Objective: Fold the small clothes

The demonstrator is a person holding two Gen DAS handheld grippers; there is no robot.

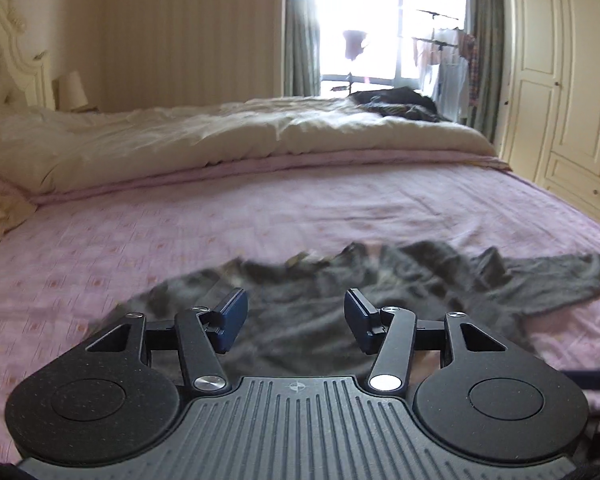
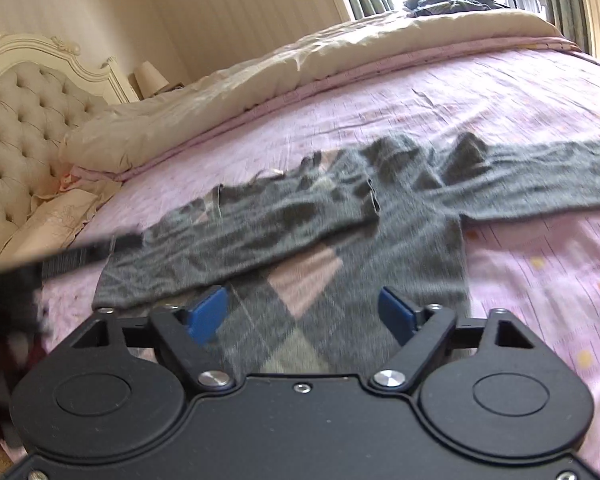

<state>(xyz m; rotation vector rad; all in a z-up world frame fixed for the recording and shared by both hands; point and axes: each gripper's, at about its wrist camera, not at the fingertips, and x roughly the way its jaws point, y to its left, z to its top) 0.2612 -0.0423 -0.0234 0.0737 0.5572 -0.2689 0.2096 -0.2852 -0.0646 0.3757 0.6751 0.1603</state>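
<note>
Grey sweater point(image 2: 300, 240) lies flat under both open, empty grippers, its far sleeve point(image 2: 540, 180) stretching sideways, nearer the right gripper point(image 2: 300, 314) than the left gripper point(image 1: 296, 320).

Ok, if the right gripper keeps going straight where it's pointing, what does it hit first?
Most likely the grey sweater. The right gripper, jaws open and empty, tilts down over its argyle front, with the folded sleeve just beyond. Depth is hard to judge through the fisheye.
</note>
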